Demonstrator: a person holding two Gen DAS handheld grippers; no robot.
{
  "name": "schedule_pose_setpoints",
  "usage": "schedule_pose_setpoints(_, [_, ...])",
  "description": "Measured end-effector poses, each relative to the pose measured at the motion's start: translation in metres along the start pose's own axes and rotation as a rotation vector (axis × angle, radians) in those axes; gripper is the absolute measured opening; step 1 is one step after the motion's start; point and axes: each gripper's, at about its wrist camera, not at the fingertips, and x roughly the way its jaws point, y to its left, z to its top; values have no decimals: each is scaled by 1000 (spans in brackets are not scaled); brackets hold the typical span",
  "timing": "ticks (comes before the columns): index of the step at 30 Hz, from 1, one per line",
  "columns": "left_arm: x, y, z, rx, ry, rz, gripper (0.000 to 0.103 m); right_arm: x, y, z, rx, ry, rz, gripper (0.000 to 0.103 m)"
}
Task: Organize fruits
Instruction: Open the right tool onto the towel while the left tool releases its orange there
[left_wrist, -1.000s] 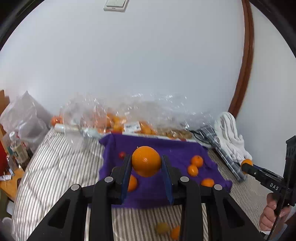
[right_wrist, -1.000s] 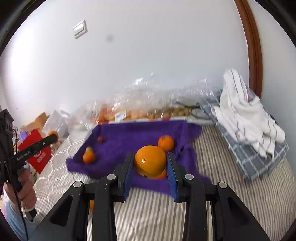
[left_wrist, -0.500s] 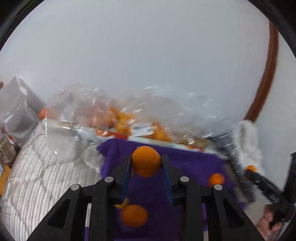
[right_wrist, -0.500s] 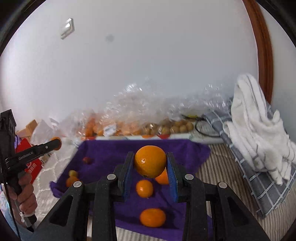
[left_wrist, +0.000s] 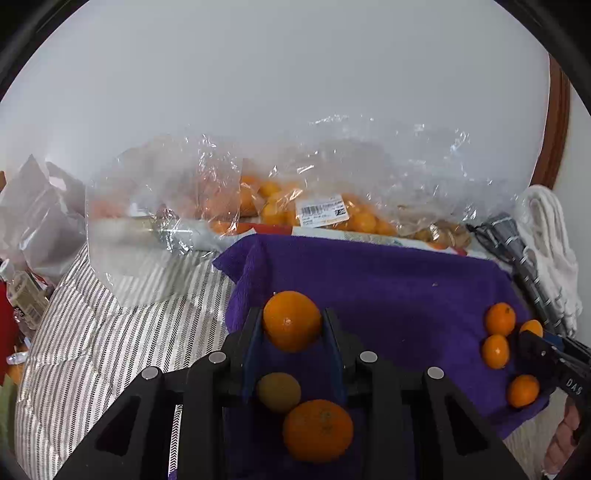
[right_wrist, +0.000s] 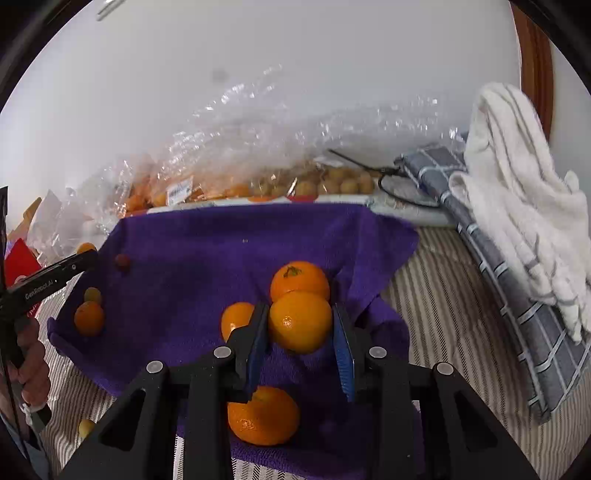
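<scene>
The left hand-held gripper (left_wrist: 291, 325) is clamped on an orange (left_wrist: 291, 320), its blue pads pressed against the fruit's sides. The right hand-held gripper (right_wrist: 300, 325) pinches a second orange (right_wrist: 300, 320) in the same way. Neither grip has changed over the last second.

What differs is the position. A second ago both hand-held grippers were farther back from the purple towel (left_wrist: 388, 280), with striped bedding showing beneath them. Now both have dropped and come forward, so they hang low over the towel itself. The plastic bags of fruit (left_wrist: 280, 206) by the wall look larger and closer than before.

Under the left one, a yellowish fruit (left_wrist: 279, 391) and a big orange (left_wrist: 317, 430) lie on the towel, where earlier only the towel's near edge was visible. Four small oranges (left_wrist: 499, 318) sit near the towel's right end, beside the tip of the other hand-held gripper.

In the right wrist view, one orange (right_wrist: 299, 278) lies just behind the held one, another (right_wrist: 236, 319) just left of it, and a third (right_wrist: 263, 415) below the jaws. The white towel (right_wrist: 517, 184) on the checked cloth (right_wrist: 498, 258) lies to the right.
</scene>
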Motion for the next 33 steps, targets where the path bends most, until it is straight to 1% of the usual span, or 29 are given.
schedule_pose_setpoints(2, [3,-1,-2,6,6,11,31,4,-2,-2,11,23,5,34])
schedule_pose_setpoints(10, [13,-1,-6,13,37,34,31,12,4,-5,-17,53,-14,34])
schedule_pose_setpoints(14, [16,-1,-7,7,52,25,31,14,5,-6,-23,67,-19,34])
schedule_pose_setpoints(22, [17,-7,-11,43,49,50,31,19,5,-9,-21,90,-30,35])
schedule_pose_setpoints(29, [21,-8,-12,53,62,42,31,18,3,-7,-22,81,-27,45])
schedule_pose_setpoints(33, [19,-9,-11,51,66,31,31,13,3,-6,-29,77,-28,46])
